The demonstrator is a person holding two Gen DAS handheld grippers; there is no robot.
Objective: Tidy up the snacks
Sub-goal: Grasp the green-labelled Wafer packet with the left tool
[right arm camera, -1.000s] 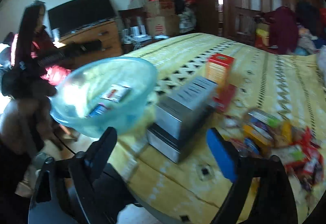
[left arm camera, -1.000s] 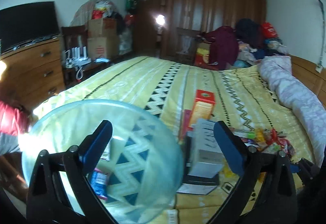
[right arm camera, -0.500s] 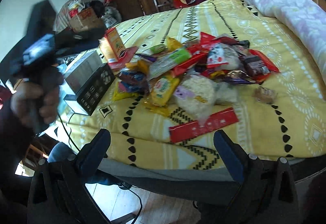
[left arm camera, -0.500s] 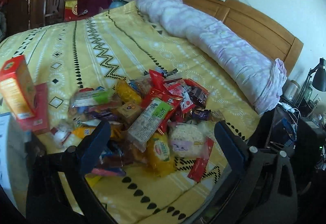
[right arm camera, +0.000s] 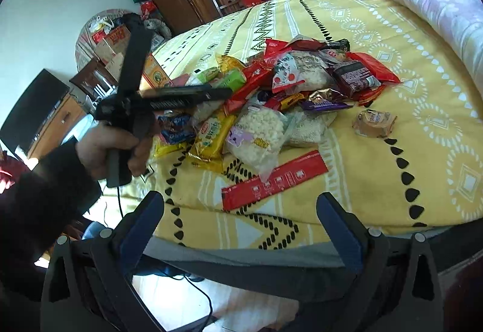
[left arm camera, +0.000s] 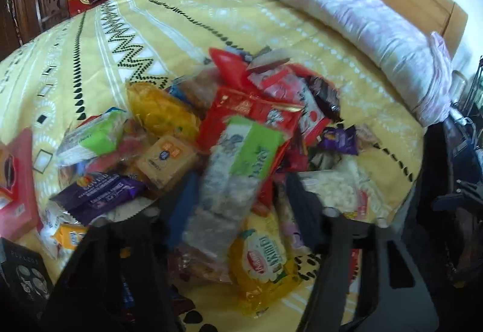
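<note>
Green-labelled packet (left arm camera: 238, 163) atop snack pile (right arm camera: 289, 96): left gripper (left arm camera: 241, 196) jaws closing around it; right gripper (right arm camera: 241, 211) spread wide, empty, near the pile.

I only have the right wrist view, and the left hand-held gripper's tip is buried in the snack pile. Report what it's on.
Observer: In the left wrist view, the left hand-held gripper has a green-and-clear packet between its closing jaws. Contact is too blurred to call.
Operator: Tell me what lies beside that packet.
Observer: A purple packet lies to its left in that view, lower in the pile.
Operator: Check the bed edge behind that hand.
Observer: A black panel with round buttons sits there.
</note>
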